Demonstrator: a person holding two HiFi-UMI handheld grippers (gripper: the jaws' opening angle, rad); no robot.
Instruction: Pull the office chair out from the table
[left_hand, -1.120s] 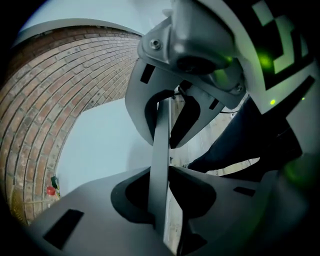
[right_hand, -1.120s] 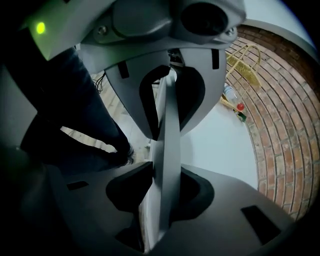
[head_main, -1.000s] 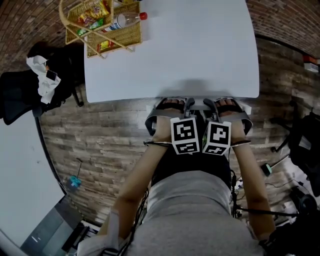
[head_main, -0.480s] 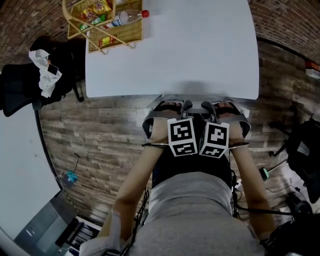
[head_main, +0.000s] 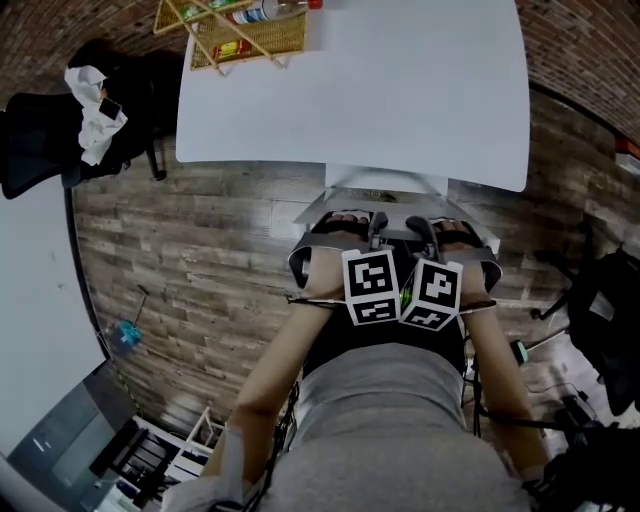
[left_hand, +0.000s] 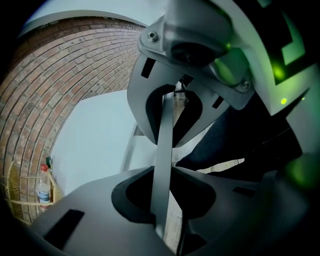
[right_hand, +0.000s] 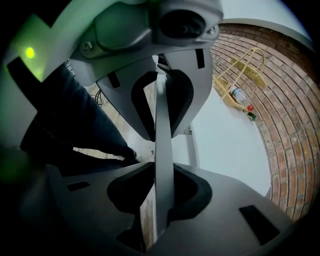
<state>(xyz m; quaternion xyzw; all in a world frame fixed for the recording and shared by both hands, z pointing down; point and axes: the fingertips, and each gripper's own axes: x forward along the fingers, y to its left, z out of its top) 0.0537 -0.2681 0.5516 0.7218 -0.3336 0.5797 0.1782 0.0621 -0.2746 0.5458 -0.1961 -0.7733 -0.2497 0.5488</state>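
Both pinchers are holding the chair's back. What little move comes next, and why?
Probably pull both grippers a little toward the person's body. The left gripper and right gripper are each clamped on the backrest's thin top edge, the right one's jaws having just been closing on it, and the backrest is close to the white table's near edge.

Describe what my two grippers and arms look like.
The left gripper and right gripper have broad matte grey jaws with dark scooped hollows and small slots. Each carries a white cube with black square markers and a green light. Thin black cables cross the wrists; the forearms are unsleeved.
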